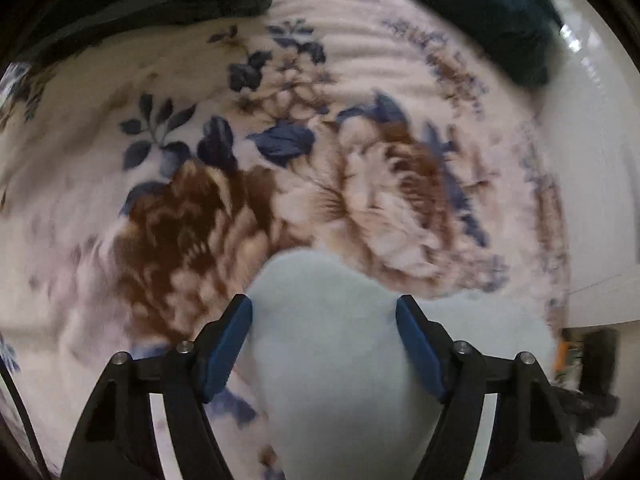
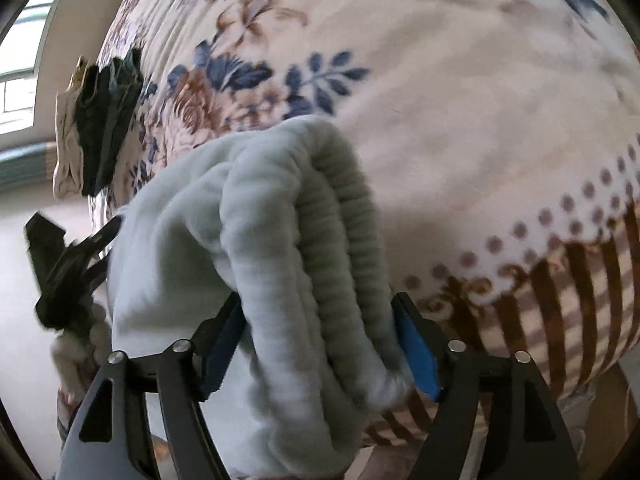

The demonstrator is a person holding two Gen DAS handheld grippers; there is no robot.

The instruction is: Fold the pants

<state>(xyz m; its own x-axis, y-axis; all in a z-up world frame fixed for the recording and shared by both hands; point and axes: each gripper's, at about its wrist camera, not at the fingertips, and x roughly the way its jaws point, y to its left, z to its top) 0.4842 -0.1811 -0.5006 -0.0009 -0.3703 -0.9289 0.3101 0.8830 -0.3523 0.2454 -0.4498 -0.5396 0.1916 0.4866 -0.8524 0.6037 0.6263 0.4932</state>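
Two grippers are working over one flowered blanket (image 1: 360, 92), which is covering the bed. Toward the blanket's left edge, the left gripper (image 1: 324, 344) is standing with spread jaws, and a pale blue fold of the pants (image 1: 332, 360) is lying between the pads; whether the pads are pressing the cloth cannot be told. Further right, near the blanket's striped border (image 2: 560, 300), the right gripper (image 2: 320, 344) is standing wide around the bunched waistband (image 2: 340, 240), whose ribbed layers are filling the gap and touching both pads. Risk, as a judgement: the thick bundle is possibly slipping out and unrolling, because wide jaws are giving little pressure on soft fleece.
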